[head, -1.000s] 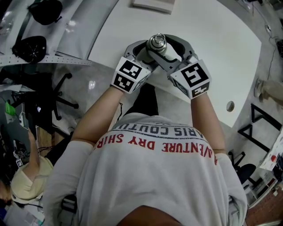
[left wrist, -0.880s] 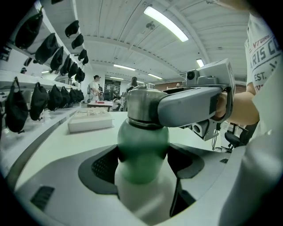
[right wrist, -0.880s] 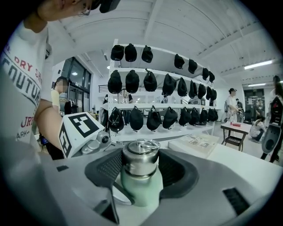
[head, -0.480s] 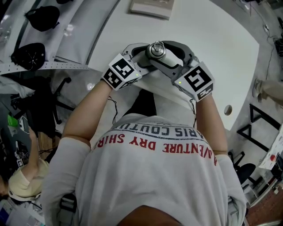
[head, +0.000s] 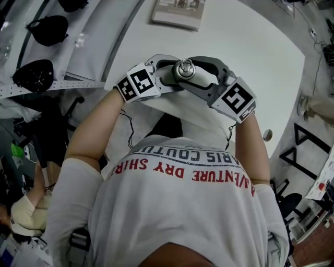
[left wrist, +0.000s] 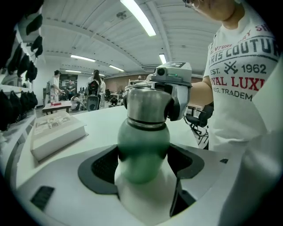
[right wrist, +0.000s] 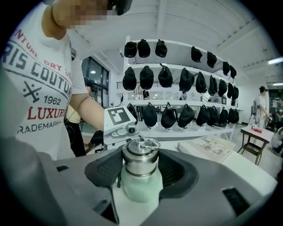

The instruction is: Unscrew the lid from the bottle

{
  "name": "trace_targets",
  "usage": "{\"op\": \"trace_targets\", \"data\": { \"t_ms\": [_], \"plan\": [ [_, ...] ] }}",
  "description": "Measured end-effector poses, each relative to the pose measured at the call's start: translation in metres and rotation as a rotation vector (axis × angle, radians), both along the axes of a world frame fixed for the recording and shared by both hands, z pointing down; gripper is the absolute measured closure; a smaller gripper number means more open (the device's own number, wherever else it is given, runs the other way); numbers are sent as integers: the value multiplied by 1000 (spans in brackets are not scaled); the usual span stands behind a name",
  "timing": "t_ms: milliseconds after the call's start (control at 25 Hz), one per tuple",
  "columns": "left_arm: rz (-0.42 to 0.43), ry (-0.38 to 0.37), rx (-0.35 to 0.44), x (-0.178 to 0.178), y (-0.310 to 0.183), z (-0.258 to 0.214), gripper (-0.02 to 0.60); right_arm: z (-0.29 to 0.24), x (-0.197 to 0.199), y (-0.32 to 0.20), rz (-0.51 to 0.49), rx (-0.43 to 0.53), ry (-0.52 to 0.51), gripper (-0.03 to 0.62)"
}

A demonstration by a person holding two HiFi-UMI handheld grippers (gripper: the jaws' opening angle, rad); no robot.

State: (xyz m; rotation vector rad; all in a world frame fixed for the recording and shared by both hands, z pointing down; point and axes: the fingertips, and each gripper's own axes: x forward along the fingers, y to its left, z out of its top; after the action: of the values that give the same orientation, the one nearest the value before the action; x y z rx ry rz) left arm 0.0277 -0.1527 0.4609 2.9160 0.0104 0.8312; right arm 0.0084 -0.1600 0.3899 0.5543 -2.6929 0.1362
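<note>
Two tools: both clamped on one upright bottle [left wrist: 143,145] over the near part of the white counter [head: 250,52], close in front of the person's chest; base hidden, so standing or lifted not tellable.
Left tool [left wrist: 143,164]: closed on the green body of the bottle, just below the dark seam under the lid [left wrist: 148,103].
Right tool [right wrist: 140,170]: closed on the steel lid, jaws set wide to span it, ring handle [right wrist: 149,143] on top left free.
Change over the last second: left marker cube [head: 138,83] swung outward, away from the right marker cube [head: 239,99]; left forearm [head: 96,128] splayed further to the side; right tool shifted only a little; angle between the tools wider in the head view.
Meaning for the task: judged a twist in progress, body turned one way against a lid held nearly still.
Lid seating: down on the neck in both tool views, no gap and no thread showing; not yet off.
Amount of loosening: not readable from these views.
Likely next need: release and fresh grip with one tool, then another twist, the left wrist looking near the end of its turn.
Risk: slip of smooth steel in the grip; tilt of the bottle on any easing of either hold.
Book [head: 177,13]: at the far edge of the counter, well apart, no part in the work.
</note>
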Motion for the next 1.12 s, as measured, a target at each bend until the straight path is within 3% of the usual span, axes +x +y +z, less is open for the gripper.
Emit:
{"op": "trace_targets", "data": {
  "t_ms": [320, 560, 880, 1120],
  "plan": [
    [122, -13, -17, -1, -1, 0, 217, -2, -3, -2, -77, 2, -4, 338],
    [147, -18, -22, -2, -2, 2, 218, -2, -5, -3, -94, -15, -29, 338],
    [56, 12, -23, -3, -2, 2, 218, -8, -2, -3, 14, -25, -80, 295],
    [-122, 36, -15, 1, -4, 0, 217, -10, 11, -3, 213, 29, -112, 290]
  ]
}}
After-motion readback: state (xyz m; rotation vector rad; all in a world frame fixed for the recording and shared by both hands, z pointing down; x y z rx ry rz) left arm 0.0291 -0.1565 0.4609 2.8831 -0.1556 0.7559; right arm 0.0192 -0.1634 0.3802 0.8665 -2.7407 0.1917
